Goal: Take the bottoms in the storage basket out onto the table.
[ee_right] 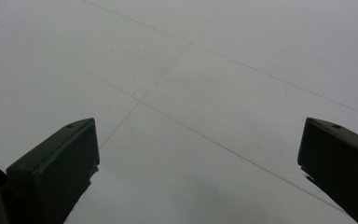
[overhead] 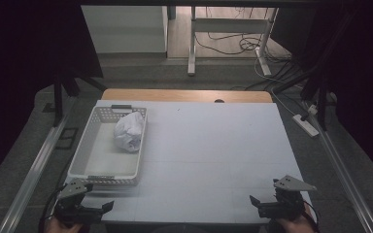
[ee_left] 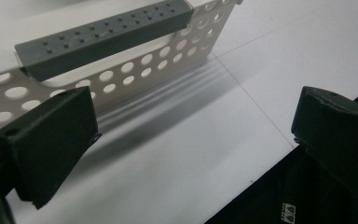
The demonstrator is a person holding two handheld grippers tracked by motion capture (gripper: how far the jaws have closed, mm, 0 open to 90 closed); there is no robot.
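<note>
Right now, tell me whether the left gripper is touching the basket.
Apart. The left gripper view shows the left gripper with open jaws short of the basket, bare table between them. The high view shows that gap too.

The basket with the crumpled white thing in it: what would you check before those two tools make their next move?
1. Left tool open, nothing between its jaws: ok.
2. Right tool open, nothing between its jaws: ok.
3. Basket standing upright on the table: ok.
4. Crumpled white bundle lying inside the basket, toward its far end: ok.
5. Grey handle on the basket's near end in reach of the left tool: ok, close ahead of it.
6. What the bundle is made of, paper or cloth: cannot tell.
</note>
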